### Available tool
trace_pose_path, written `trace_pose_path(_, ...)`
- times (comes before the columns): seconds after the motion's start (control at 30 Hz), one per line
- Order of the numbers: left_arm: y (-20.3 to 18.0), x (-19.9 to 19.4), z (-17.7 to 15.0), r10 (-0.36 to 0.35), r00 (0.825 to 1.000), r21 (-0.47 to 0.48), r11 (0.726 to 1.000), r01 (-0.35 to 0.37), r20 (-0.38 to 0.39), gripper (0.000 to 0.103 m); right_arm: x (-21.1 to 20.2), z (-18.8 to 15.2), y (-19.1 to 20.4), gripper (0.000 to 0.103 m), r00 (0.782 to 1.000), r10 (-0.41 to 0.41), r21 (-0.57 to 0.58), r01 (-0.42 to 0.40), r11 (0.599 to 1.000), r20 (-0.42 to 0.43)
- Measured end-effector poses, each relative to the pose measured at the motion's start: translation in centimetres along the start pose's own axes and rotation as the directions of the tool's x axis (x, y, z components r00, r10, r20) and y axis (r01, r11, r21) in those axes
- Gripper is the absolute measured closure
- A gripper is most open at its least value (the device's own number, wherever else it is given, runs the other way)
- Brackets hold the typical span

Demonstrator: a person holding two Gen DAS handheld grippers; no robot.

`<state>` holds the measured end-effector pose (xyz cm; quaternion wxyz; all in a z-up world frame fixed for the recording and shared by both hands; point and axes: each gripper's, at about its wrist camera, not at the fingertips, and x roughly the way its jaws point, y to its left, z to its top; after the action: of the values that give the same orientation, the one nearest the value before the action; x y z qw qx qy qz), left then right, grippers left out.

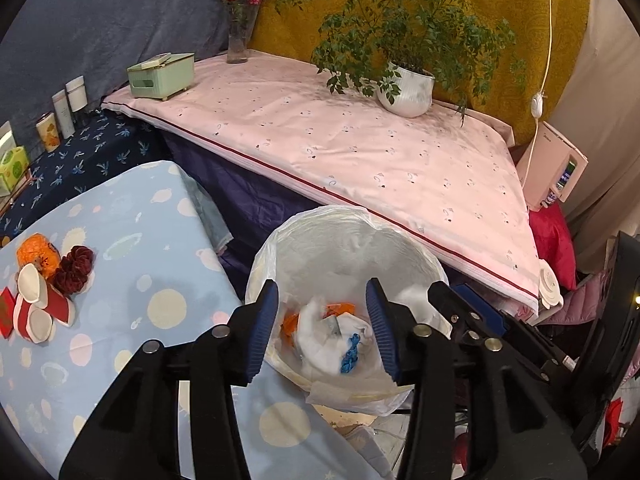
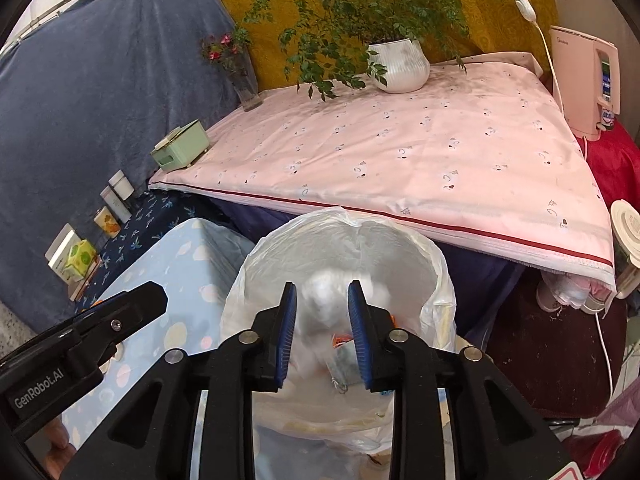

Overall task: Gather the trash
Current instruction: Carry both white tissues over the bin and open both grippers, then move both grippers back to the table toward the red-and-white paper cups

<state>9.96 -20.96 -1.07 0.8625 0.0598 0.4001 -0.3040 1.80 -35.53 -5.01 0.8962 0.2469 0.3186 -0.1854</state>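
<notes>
A bin lined with a white plastic bag [image 1: 344, 236] [image 2: 340, 232] stands between the tables. Inside lie crumpled white tissue [image 1: 324, 336], orange scraps [image 1: 290, 322] and a blue scrap [image 1: 350, 354]. My left gripper [image 1: 322, 328] is open and empty above the bin. My right gripper [image 2: 322, 332] is open above the bin; a blurred white piece of tissue [image 2: 324, 300] shows between its fingers, apparently falling. More trash sits on the light blue table [image 1: 120, 320]: red-and-white paper cups [image 1: 38, 306], an orange wrapper [image 1: 38, 256], a dark red ball [image 1: 74, 268].
A pink-covered table [image 1: 340, 148] behind the bin carries a potted plant [image 1: 406, 88], a green tissue box [image 1: 162, 76] and a flower vase [image 1: 238, 46]. Bottles and boxes [image 1: 60, 116] line a dark blue shelf at left. A white appliance [image 1: 554, 172] stands at right.
</notes>
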Motion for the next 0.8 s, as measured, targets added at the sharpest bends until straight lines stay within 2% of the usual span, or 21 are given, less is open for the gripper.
trace_pose_path(0.3,2.1,-0.1,-0.4,0.021,1.0,-0.046,0.999,-0.022,-0.01,0.059,-0.3,-0.2,1.6,0.066,1.0,0.002,-0.033,-0.001,0.999,0.004)
trace_pose_path(0.8,9.1,-2.2,-1.7,0.096,0.995,-0.184,0.978,-0.093,0.007,0.058,0.0,-1.4,7.9,0.066,0.998,0.056,-0.144,-0.059,0.988,-0.025)
